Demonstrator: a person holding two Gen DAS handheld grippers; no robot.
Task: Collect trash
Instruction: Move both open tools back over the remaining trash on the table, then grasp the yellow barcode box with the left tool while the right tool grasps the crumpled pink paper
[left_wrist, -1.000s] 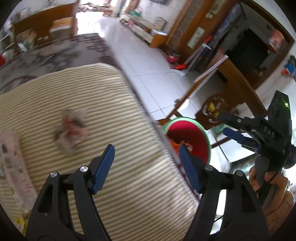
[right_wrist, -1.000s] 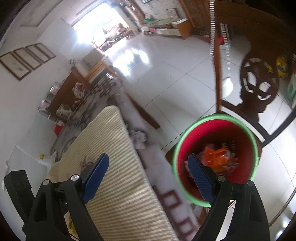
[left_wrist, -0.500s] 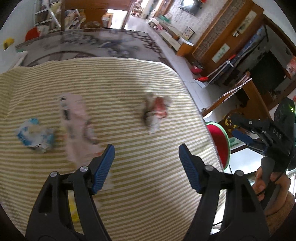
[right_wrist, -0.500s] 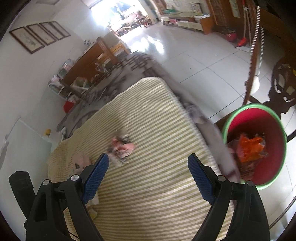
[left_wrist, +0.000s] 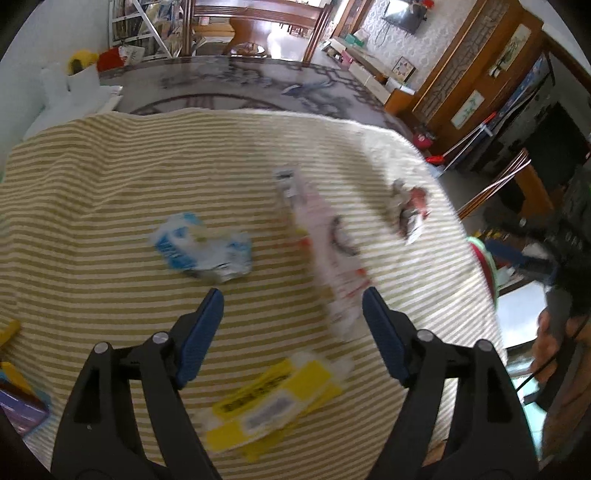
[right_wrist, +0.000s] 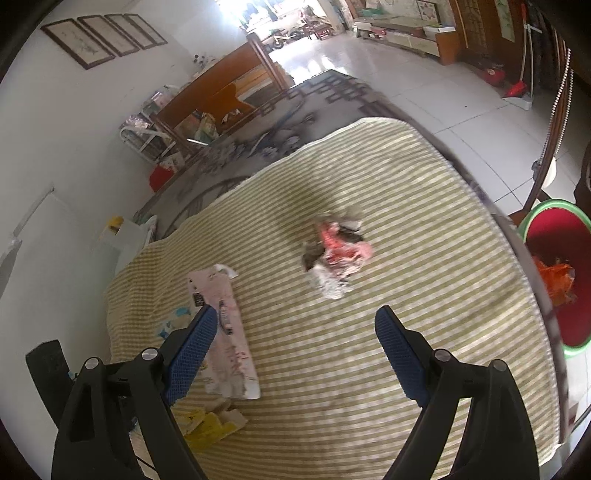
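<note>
Above the green-and-cream striped cloth (left_wrist: 110, 192), the left gripper (left_wrist: 291, 332) hangs with empty jaws opening over a flattened yellow carton (left_wrist: 273, 402), the right gripper (right_wrist: 295, 350) wide and empty near crumpled red-and-white wrapper (right_wrist: 338, 258).

I'm in a home's living room: framed pictures (right_wrist: 103, 40) on the wall, patterned rug (left_wrist: 258, 88), tiled floor (right_wrist: 424, 85), wall-mounted television (left_wrist: 402, 16).

I see a white tiled floor (right_wrist: 436, 92) shining with daylight, a grey patterned rug (left_wrist: 258, 85), framed pictures (right_wrist: 103, 40) on the white wall, and wooden cabinets (left_wrist: 476, 85).
</note>
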